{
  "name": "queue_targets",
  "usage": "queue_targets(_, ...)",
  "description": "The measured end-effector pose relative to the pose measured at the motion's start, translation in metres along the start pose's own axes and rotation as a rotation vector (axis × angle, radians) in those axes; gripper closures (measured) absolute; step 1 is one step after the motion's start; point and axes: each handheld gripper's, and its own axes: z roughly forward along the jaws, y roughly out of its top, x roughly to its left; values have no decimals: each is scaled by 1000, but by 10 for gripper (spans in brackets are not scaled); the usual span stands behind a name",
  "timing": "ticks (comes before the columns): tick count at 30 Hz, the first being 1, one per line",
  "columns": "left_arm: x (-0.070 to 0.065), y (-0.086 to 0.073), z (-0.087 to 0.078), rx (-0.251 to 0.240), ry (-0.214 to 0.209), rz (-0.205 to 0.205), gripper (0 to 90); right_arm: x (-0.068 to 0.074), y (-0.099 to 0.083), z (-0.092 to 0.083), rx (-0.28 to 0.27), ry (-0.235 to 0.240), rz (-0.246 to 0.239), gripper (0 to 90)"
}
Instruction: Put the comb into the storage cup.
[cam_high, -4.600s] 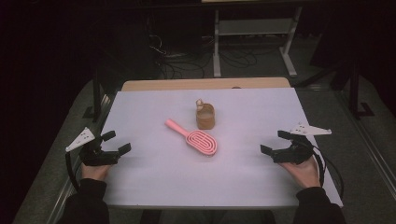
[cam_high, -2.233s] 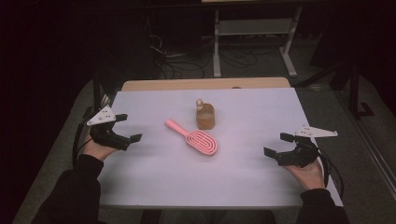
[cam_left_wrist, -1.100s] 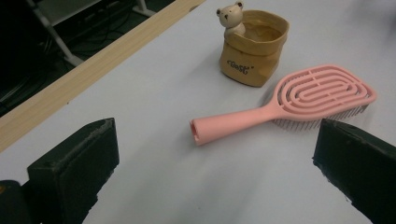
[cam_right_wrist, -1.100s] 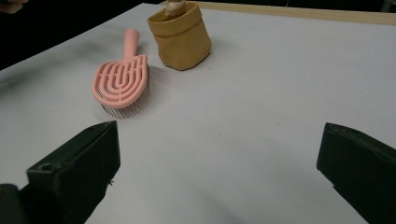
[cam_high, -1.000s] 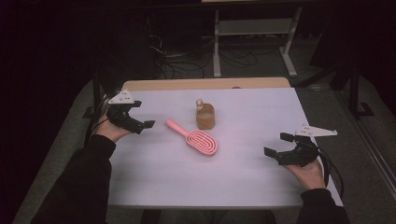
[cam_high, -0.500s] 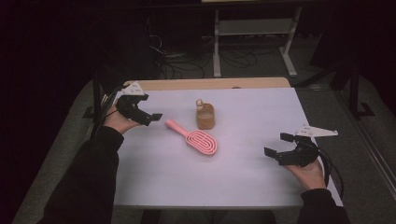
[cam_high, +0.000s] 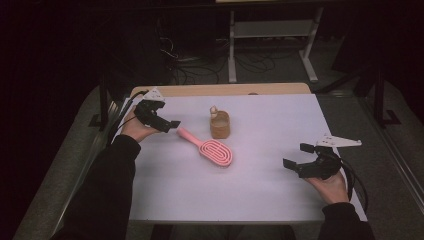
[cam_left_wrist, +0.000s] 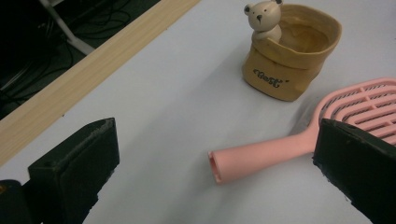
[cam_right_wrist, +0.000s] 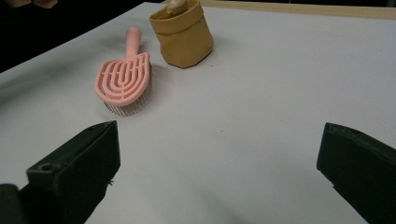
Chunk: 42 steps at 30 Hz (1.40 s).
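The pink hairbrush (cam_high: 209, 148) lies flat on the tabletop (cam_high: 260, 190), just beside the tan bear pot (cam_high: 219, 124). Left gripper (cam_high: 169, 125) – jaws wide, empty – sits at the brush's handle end; right gripper (cam_high: 295, 156), equally wide and empty, stays well apart.

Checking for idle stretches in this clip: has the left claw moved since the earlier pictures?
Yes. The left claw has travelled from the near left of the white table cover toward its far edge and inward, and now sits open just short of the pink hairbrush handle.
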Motion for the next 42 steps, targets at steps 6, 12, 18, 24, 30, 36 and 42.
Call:
queue_targets(6, -3, 1, 13, 27, -20, 8, 0, -1, -1, 0, 2, 2, 3, 0)
queue_targets(12, -5, -4, 25, 50, -35, -3, 15, -1, -2, -1, 3, 1, 6, 0)
queue_targets(18, -6, -7, 39, 58, -54, -14, 62, -1, -3, -1, 5, 0, 5, 0)
queue_targets(24, -12, -7, 48, 74, -21, 10, 207, -1, -4, 0, 8, 1, 4, 0)
queue_targets(30, -17, -6, 53, 99, 0, 54, 456, -1, -4, -1, 3, -2, 6, 0)
queue_targets(36, -18, -8, 57, 100, 21, 51, 598, -1, -4, 0, 7, 0, 4, 0)
queue_targets(42, -20, -11, 64, 125, 27, 45, 723, -1, -4, 0, 13, -1, 3, 0)
